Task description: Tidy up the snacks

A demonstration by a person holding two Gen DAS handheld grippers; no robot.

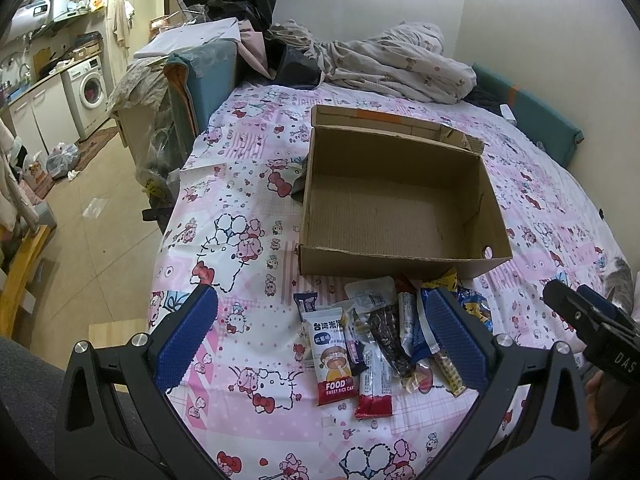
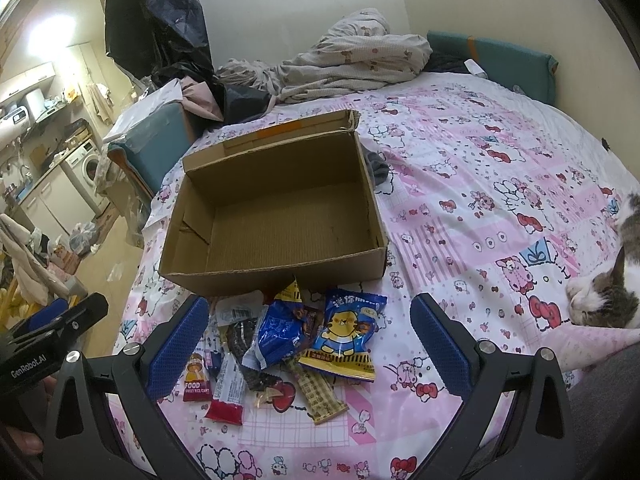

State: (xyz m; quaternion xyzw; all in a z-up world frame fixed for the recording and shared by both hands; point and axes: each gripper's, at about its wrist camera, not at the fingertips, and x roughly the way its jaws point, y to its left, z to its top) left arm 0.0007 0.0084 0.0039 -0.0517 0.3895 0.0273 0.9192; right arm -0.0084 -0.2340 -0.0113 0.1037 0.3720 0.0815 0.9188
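An open, empty cardboard box (image 1: 396,216) sits on the pink cartoon-print bed sheet; it also shows in the right wrist view (image 2: 280,216). A pile of snack packets (image 1: 384,344) lies just in front of the box, among them a rice cake packet (image 1: 332,360), and in the right wrist view a blue packet with a yellow cartoon cat (image 2: 344,336) and a dark blue packet (image 2: 276,336). My left gripper (image 1: 320,344) is open and empty above the pile's left side. My right gripper (image 2: 308,344) is open and empty above the pile.
A grey and white cat (image 2: 608,292) lies on the sheet at the right. A crumpled quilt (image 1: 396,64) and a teal cushion (image 2: 496,64) lie at the bed's far end. The floor and a washing machine (image 1: 90,92) are to the left.
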